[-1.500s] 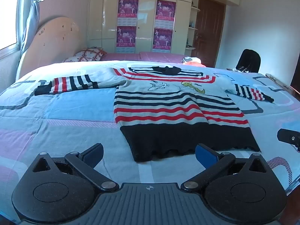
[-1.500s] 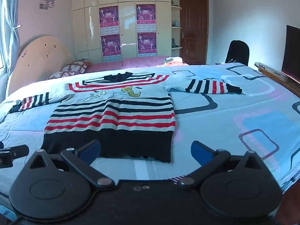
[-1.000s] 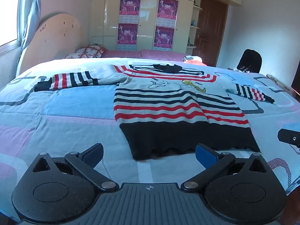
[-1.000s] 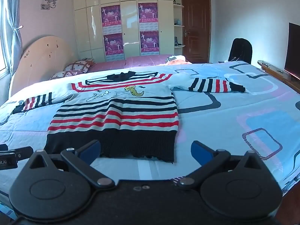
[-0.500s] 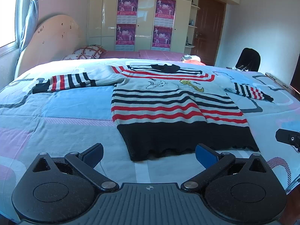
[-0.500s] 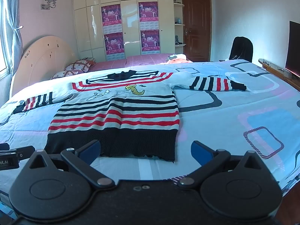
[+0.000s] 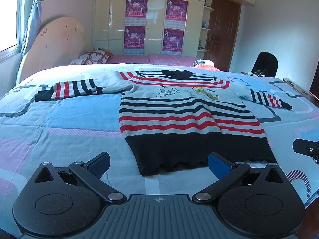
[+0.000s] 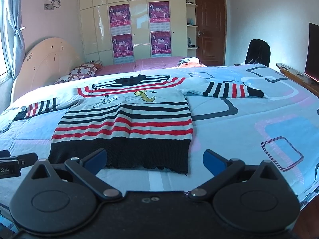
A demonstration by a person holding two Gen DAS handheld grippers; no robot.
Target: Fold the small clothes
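Observation:
A small striped sweater (image 7: 185,117) (image 8: 127,123) lies flat on the bed, front up, sleeves spread to both sides, black hem nearest me. It has red, black and white stripes and cartoon figures on the chest. My left gripper (image 7: 158,164) is open just short of the hem's left corner, holding nothing. My right gripper (image 8: 154,159) is open over the hem's right part, its left finger (image 8: 95,157) overlapping the black band in the view; contact cannot be judged. Each gripper's tip shows at the other view's edge.
The bed carries a blue, pink and white patterned quilt (image 7: 59,119) (image 8: 259,119). Pillows (image 7: 95,56) lie by the curved headboard (image 7: 57,43). A wardrobe with posters (image 8: 139,29), a brown door (image 8: 210,27) and a dark chair (image 8: 258,52) stand beyond. A wooden ledge (image 8: 295,75) runs along the right.
Both grippers have drifted slightly over the last second and a half and stayed open. The sweater has not moved.

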